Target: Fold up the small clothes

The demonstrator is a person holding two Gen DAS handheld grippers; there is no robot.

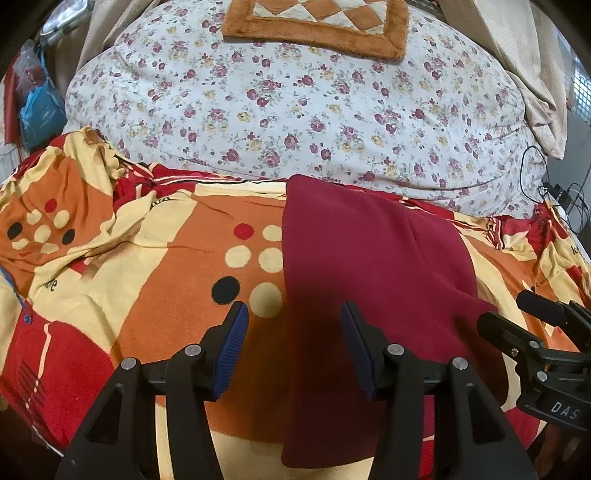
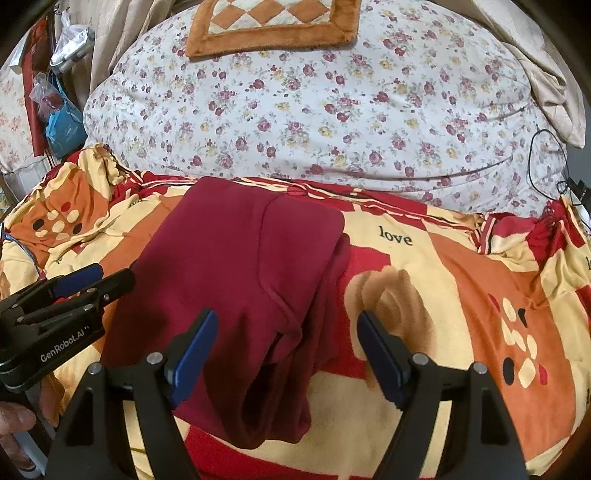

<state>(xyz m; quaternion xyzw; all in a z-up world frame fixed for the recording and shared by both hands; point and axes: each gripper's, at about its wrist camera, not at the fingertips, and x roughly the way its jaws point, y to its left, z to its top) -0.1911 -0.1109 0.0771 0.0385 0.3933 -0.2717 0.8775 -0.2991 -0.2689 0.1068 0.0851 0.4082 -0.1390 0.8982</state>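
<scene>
A dark red garment (image 1: 369, 258) (image 2: 240, 258) lies folded into a long strip on the orange, red and cream blanket (image 1: 166, 295) (image 2: 443, 295). Its upper layer ends in a curved seam near the right edge in the right wrist view. My left gripper (image 1: 293, 314) (image 2: 110, 275) hovers open over the garment's left edge, with nothing between its blue pads (image 1: 231, 350). Over the garment's near right edge my right gripper (image 2: 287, 319) (image 1: 504, 308) stands open wider, its pads (image 2: 192, 354) clear of the cloth.
Behind the blanket rises a white floral quilt (image 1: 295, 110) (image 2: 314, 110) with a brown checkered mat (image 1: 314, 26) on top. Beige curtains (image 1: 524, 74) hang at the right, black cables (image 1: 554, 192) lie at the right edge, and a blue bag (image 1: 40, 110) hangs at the left. A person's thumb (image 2: 14, 413) shows bottom left.
</scene>
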